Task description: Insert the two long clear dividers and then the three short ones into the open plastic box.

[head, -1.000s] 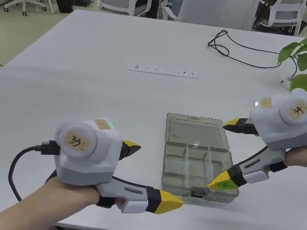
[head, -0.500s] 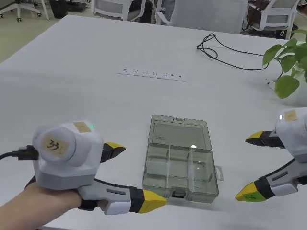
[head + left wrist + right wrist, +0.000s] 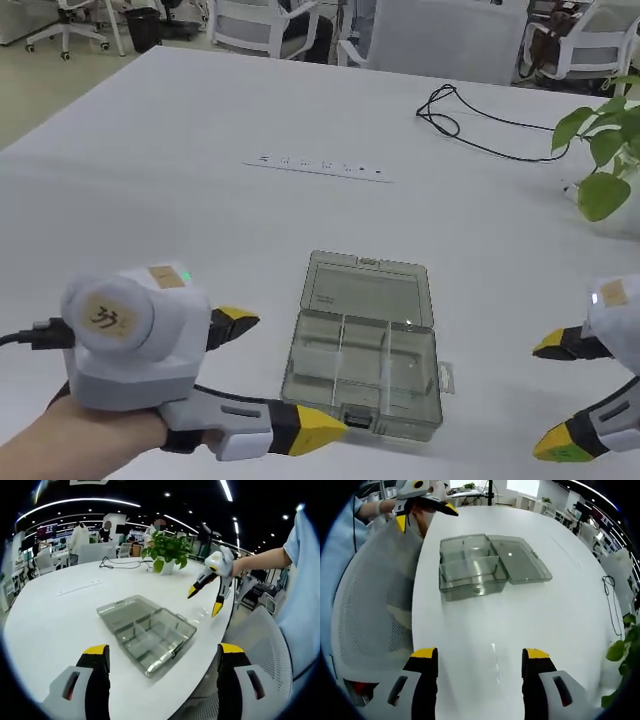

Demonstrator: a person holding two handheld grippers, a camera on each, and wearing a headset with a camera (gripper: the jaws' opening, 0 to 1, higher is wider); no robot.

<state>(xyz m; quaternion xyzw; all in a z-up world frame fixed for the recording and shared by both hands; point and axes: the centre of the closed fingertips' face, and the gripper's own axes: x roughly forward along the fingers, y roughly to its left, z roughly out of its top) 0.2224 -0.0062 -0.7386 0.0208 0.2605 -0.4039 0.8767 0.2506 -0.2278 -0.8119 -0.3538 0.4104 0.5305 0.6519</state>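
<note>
Closest to me in the head view, my left gripper (image 3: pixel 283 372) sits low at the near edge of the white table (image 3: pixel 150 200), held from below by a hand (image 3: pixel 90 440). Its yellow-tipped jaws are spread wide with nothing between them, and its own view shows the same gap. On the other side, at the frame's lower right corner, my right gripper (image 3: pixel 550 400) hovers above the tabletop, jaws likewise parted and empty. From the left gripper view it hangs in the air beyond the table's edge, well apart from the work. Between the two tools, a little nearer the left one, the clear plastic box (image 3: pixel 362 375) rests flat on the table, touched by neither gripper. A dark latch shows on its near wall. Clear dividers (image 3: pixel 341 350) stand upright inside the base and split it into compartments; I can make out lengthwise walls and shorter cross pieces, but I cannot count them with any certainty through the transparent plastic. The lid (image 3: pixel 368 290) lies swung open and flat on the table just behind the base, joined to it along the far side. In the right gripper view a grey mesh chair (image 3: pixel 370 605) stands beside the table. Farther out, a white power strip (image 3: pixel 320 166) lies across the middle of the table. Beyond it a black cable (image 3: pixel 470 125) loops near the far edge, with a leafy green plant (image 3: pixel 600 150) at the right. Office chairs (image 3: pixel 260 15) stand past the table.
</note>
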